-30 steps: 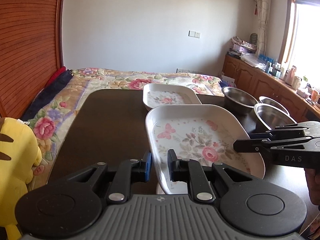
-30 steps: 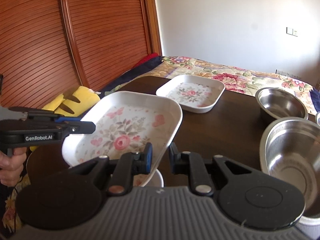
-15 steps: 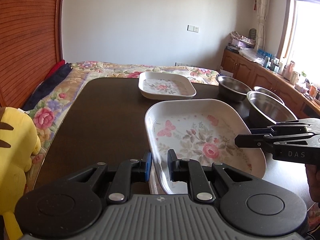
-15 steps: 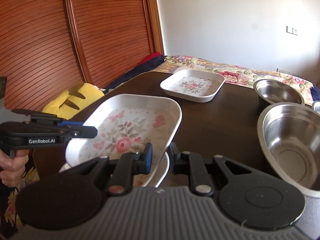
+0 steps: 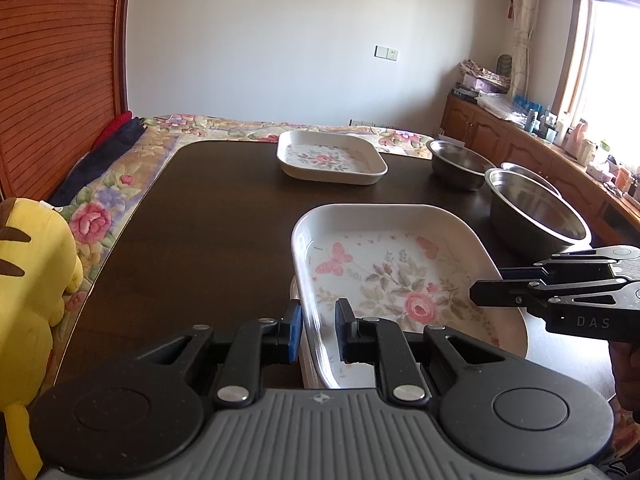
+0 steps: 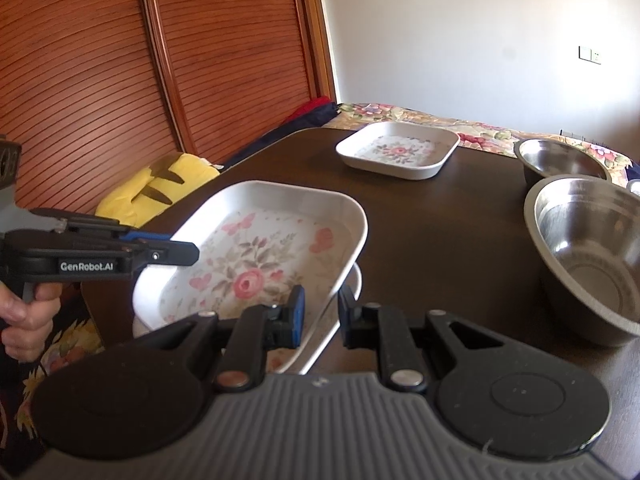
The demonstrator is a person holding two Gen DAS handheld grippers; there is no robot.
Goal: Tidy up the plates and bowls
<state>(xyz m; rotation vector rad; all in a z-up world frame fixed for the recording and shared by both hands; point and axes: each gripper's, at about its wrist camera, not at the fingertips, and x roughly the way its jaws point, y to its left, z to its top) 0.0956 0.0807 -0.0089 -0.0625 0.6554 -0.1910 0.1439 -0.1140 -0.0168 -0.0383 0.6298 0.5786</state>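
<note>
A white floral plate (image 5: pixel 400 280) (image 6: pixel 256 256) hangs tilted just above the near end of the dark table (image 5: pixel 200 220), held at opposite rims. My left gripper (image 5: pixel 318 330) is shut on its left rim. My right gripper (image 6: pixel 320 316) is shut on its right rim. Each gripper also shows in the other's view: the right gripper (image 5: pixel 500 294) and the left gripper (image 6: pixel 180 252). Another white plate (image 5: pixel 306 364) (image 6: pixel 354 280) lies right beneath the held one, mostly hidden. A second floral plate (image 5: pixel 332 158) (image 6: pixel 398 150) rests at the far end.
Steel bowls stand to the right: a large one (image 5: pixel 536 212) (image 6: pixel 592 252), a smaller one (image 5: pixel 456 158) (image 6: pixel 560 158) behind it, and a third (image 5: pixel 528 170) partly hidden. A yellow plush toy (image 5: pixel 28 280) (image 6: pixel 160 184) sits off the table's left edge. A floral bed lies beyond.
Both grippers have come down and back with the floral plate, bringing it closer to the plate beneath. Both grips on the rims are unchanged.
</note>
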